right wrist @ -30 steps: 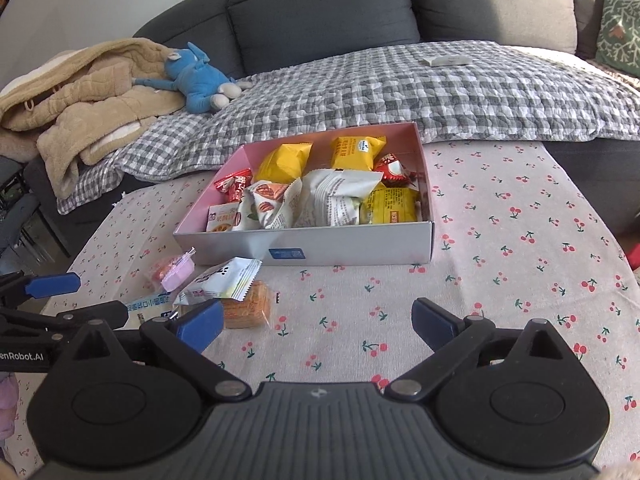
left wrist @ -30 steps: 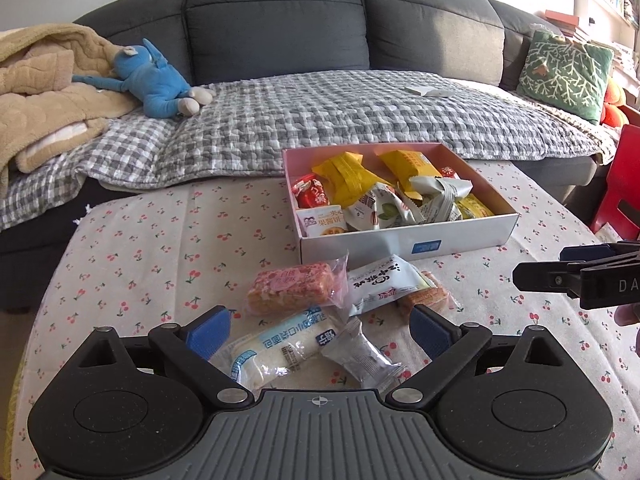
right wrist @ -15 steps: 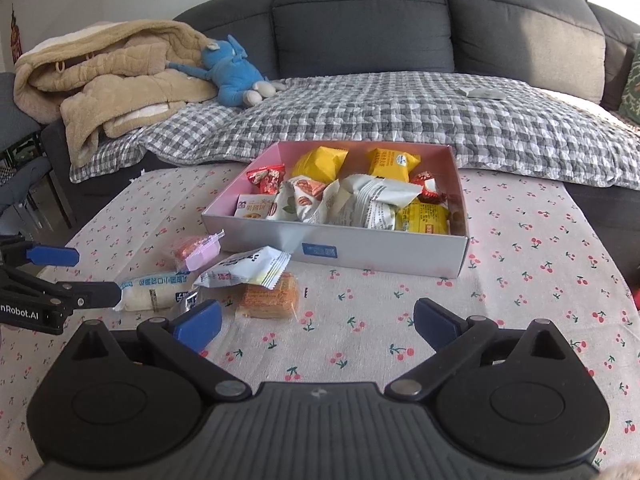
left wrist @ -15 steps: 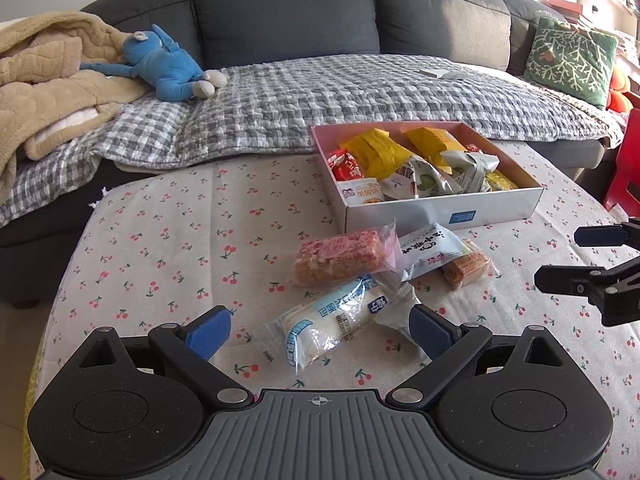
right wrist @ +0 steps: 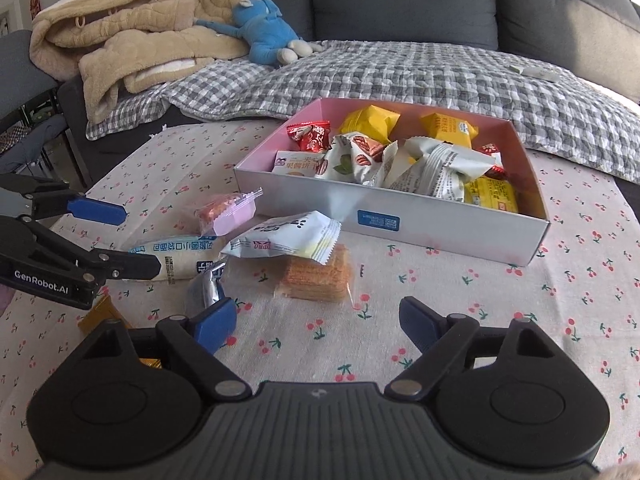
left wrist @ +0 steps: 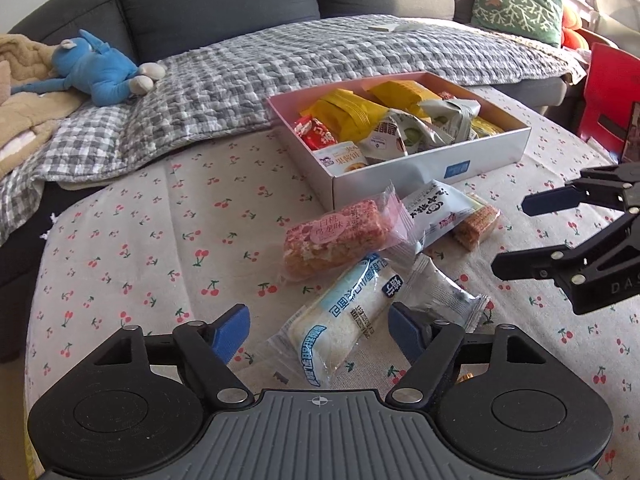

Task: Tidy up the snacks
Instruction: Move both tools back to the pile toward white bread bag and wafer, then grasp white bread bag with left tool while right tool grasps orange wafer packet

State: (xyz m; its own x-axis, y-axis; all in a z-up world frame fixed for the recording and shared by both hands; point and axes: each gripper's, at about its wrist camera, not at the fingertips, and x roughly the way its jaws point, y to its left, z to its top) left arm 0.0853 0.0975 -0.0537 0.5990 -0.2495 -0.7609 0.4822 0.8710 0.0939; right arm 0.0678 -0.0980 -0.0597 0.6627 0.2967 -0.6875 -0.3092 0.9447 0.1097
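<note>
Snacks loose by box; left claw (left wrist: pixel 318 330), right claw (right wrist: pixel 316 326) closing, apart, empty.

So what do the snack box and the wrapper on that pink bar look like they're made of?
The snack box looks like thin cardboard with a smooth matte white outside and pink inside; its walls are straight with crisp folded corners. The pink bar sits in clear, glossy plastic film, judging by the crimped end and the bar showing through.
</note>
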